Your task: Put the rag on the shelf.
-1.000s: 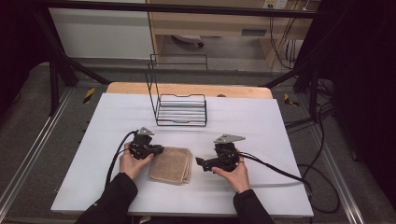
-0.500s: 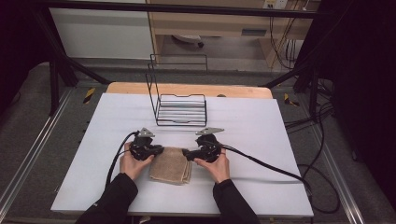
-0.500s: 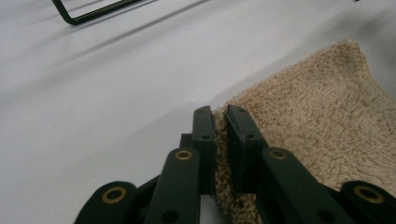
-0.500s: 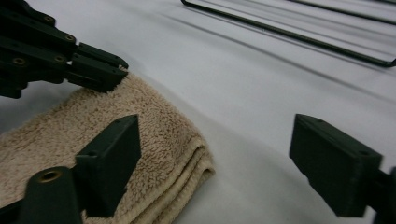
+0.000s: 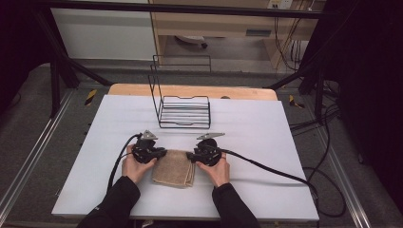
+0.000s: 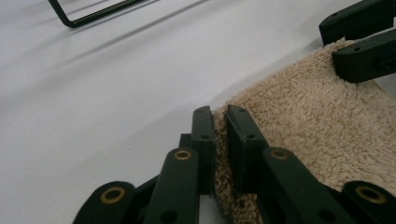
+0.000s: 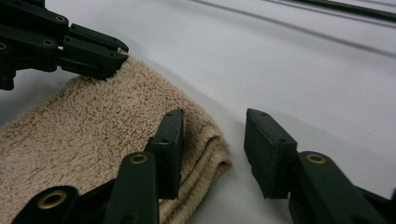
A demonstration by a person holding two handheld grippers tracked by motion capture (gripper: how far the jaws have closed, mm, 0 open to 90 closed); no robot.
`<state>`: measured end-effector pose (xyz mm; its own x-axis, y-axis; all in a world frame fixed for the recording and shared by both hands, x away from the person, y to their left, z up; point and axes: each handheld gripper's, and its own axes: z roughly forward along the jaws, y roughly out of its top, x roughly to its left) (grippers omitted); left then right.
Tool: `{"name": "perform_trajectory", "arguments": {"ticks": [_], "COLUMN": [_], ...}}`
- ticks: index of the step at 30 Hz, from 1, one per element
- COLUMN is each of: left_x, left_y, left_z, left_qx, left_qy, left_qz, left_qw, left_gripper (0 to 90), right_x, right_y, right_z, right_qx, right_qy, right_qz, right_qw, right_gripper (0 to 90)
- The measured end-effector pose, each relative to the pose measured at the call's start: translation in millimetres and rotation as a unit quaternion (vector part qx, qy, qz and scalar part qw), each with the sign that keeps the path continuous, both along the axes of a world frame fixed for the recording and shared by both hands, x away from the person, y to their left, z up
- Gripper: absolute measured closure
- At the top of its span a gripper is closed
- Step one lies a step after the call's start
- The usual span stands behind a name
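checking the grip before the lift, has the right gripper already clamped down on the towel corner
No: in the right gripper view the right gripper straddles the folded towel corner, one jaw resting on it, the other standing apart over the bare table.

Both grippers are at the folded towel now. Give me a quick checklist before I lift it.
1. Left gripper pinching the towel edge: ok, terry is clamped between its jaws.
2. Right gripper closed on the towel corner: not ok; jaws have just been closing, but one pad rests on the towel and the other stands clear of it.
3. Towel still folded flat: ok.
4. Wire rack apart from both grippers: ok.
5. Cables free of the towel: ok in the high view.
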<state>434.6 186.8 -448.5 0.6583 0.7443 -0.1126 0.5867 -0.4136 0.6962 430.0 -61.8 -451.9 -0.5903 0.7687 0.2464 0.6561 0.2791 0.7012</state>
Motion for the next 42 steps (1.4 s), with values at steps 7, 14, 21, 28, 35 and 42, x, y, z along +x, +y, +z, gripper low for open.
{"name": "perform_trajectory", "arguments": {"ticks": [7, 14, 21, 28, 35, 42], "left_x": [0.1, 0.9, 0.7, -5.9, -14.4, -21.6], "left_y": [0.3, 1.2, 3.0, 7.5, 13.0, 13.3], "left_z": [-0.3, 0.2, 2.5, 14.5, 26.5, 36.1], "left_qx": [-0.001, -0.011, -0.022, -0.037, -0.051, -0.055], "left_qy": [-0.001, 0.008, 0.012, -0.01, -0.029, -0.049], "left_qz": [-0.004, 0.001, 0.008, 0.005, 0.002, -0.001], "left_qw": [1.0, 0.9999, 0.9997, 0.9993, 0.9983, 0.9973], "left_gripper": [80.6, 81.7, 84.2, 84.4, 84.4, 84.5], "right_x": [-0.4, 0.0, -0.8, -5.9, -11.8, -16.2], "right_y": [2.0, 2.0, 0.6, -2.3, -5.3, -7.8], "right_z": [-1.8, -1.3, 2.8, 13.0, 24.0, 32.6], "right_qx": [0.019, 0.028, 0.034, 0.047, 0.066, 0.072], "right_qy": [0.027, 0.035, 0.034, 0.012, -0.011, -0.036], "right_qz": [-0.001, 0.002, 0.002, 0.011, 0.024, 0.032], "right_qw": [0.9995, 0.999, 0.9988, 0.9988, 0.9974, 0.9962], "right_gripper": [76.8, 83.0, 84.0, 84.1, 84.3, 84.4]}}
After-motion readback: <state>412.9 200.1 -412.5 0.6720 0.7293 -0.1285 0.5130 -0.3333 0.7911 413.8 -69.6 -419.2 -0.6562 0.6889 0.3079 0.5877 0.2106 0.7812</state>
